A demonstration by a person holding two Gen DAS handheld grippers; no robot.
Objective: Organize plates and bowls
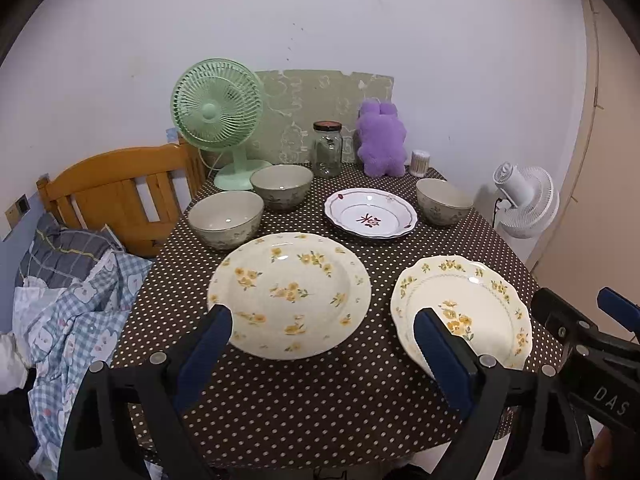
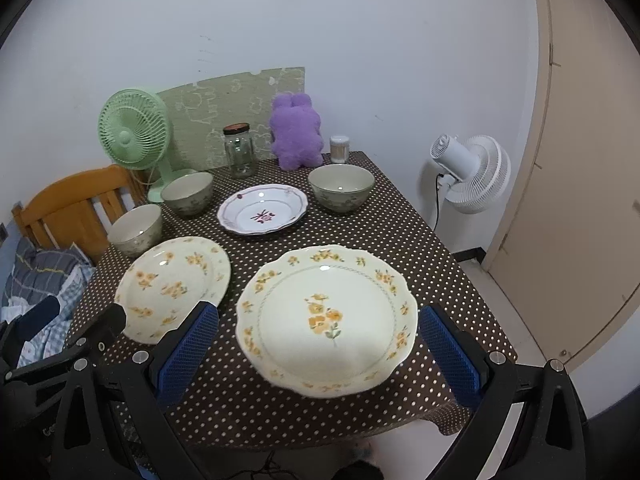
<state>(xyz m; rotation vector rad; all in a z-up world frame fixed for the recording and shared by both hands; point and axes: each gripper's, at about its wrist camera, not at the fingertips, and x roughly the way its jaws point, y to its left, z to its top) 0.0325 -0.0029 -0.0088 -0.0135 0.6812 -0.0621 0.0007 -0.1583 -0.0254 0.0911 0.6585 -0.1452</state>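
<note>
Both tongs spread wide, nothing between the pads. Left tongs (image 1: 322,344) low centre of the left wrist view, hovering short of the round yellow-flower plate (image 1: 289,295). Right tongs (image 2: 318,340) low centre of the right wrist view, blue pads either side of the scalloped yellow-flower plate (image 2: 326,320) without touching it.

Worktop (image 1: 320,408) has a brown polka-dot cloth. The two yellow plates lie side by side at the near edge, apart from each other; scalloped one is lower right in the left view. White plate with red motif (image 1: 370,213) sits behind them, mid frame. Three grey-green bowls: left bowl (image 1: 226,218) just behind the round plate, middle bowl (image 1: 281,186) beside it further back, right bowl (image 1: 442,201) to the right of the white plate. All upright, none stacked.

Back row: green fan (image 1: 218,114), glass jar (image 1: 327,149), purple plush (image 1: 380,140), small tub of swabs (image 1: 420,163). White fan (image 1: 524,200) off the worktop at right. Wooden headboard (image 1: 116,196) and bedding (image 1: 68,292) at left.
</note>
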